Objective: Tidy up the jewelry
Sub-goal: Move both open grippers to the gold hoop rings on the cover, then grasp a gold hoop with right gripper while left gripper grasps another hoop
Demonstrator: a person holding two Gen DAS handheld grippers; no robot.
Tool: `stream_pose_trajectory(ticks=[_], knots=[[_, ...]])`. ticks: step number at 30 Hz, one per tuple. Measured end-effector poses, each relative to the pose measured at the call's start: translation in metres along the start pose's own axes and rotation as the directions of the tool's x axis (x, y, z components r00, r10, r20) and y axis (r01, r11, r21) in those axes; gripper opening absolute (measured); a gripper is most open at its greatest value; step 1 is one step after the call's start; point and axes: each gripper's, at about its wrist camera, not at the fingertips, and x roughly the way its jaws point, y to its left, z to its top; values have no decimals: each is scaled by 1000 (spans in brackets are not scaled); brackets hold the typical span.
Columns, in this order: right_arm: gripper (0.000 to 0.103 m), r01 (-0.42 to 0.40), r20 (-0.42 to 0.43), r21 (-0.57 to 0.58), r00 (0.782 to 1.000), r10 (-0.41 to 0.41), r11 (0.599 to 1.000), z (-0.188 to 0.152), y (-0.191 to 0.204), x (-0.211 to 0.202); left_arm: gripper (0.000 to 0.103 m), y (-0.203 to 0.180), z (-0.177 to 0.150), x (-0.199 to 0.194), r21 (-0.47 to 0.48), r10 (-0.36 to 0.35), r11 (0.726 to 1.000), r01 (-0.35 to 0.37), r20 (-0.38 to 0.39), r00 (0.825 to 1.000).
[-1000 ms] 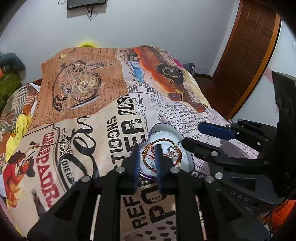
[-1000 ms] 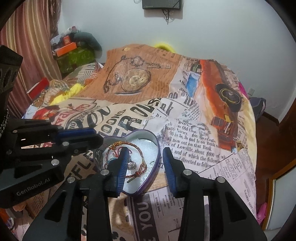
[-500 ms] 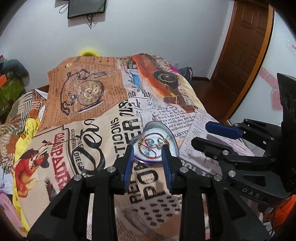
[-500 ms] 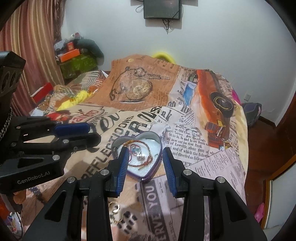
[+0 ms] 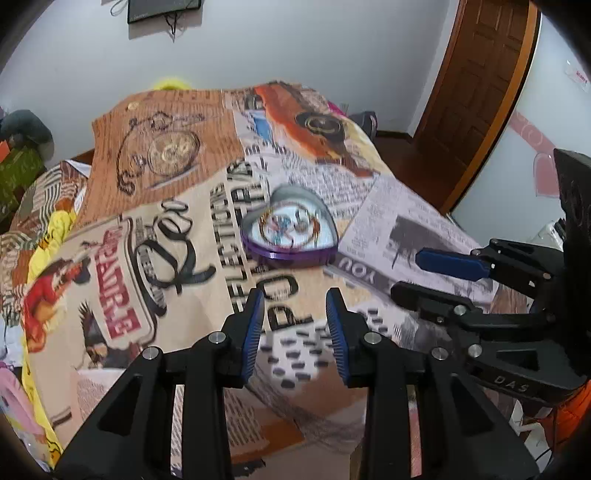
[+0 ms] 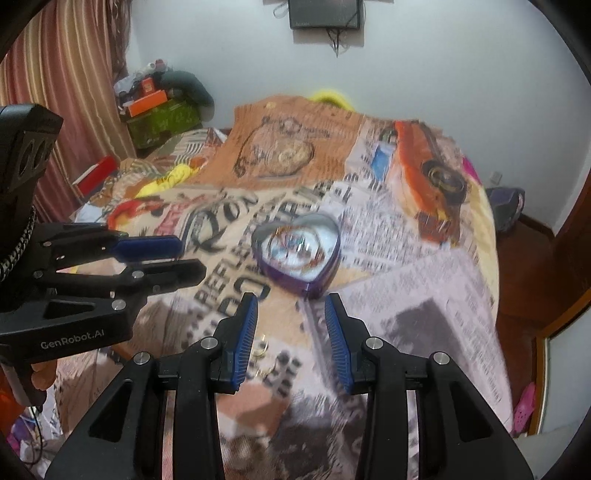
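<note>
A purple heart-shaped tin (image 5: 291,254) lies open on the printed bedspread, with bracelets and small jewelry (image 5: 291,229) on its white lining. It also shows in the right wrist view (image 6: 299,275). My left gripper (image 5: 294,314) is open and empty, held above the bed short of the tin. My right gripper (image 6: 291,321) is open and empty, also short of the tin. Small gold rings (image 6: 260,349) lie on the bedspread between the right gripper's fingers. Each gripper shows in the other's view, the right one (image 5: 436,273) and the left one (image 6: 162,258).
The bedspread (image 5: 166,229) covers the whole bed. A wooden door (image 5: 476,92) stands at the right. Clutter and a green box (image 6: 162,114) sit by the striped curtain (image 6: 66,85) at the left. A dark screen (image 6: 325,13) hangs on the far wall.
Both grippers have pulled back and up from the tin. The left gripper's jaws have opened wider. The tin and its jewelry stay in place.
</note>
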Motion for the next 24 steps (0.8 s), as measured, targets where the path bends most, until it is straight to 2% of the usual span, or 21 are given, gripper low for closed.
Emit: stream_pose_trajectory(ticks=[10,19,20,23,24], knots=[[34,-44,-130,26,990,47,999,-40,10,29,34,1,-36,24,5,-8,1000,8,-99,995],[34,-20,-149,-29,989,16,999,-49,18,50,34,5,-40,37,-10,-12,1000,11,-121,993],[33,-21,-146,-34,989,16,999,-49,18,50,34,5,-40,39,-12,-14,1000,13,-123,992],[19,-7,-135,-54,991,0,999,-50,18,51,34,4,-39,42,-14,-23,1000,21,-124,992],[17,-8,-133,-56,991,1,998,-50,18,51,34,3,-39,43,-9,-29,1000,28,-126,992]])
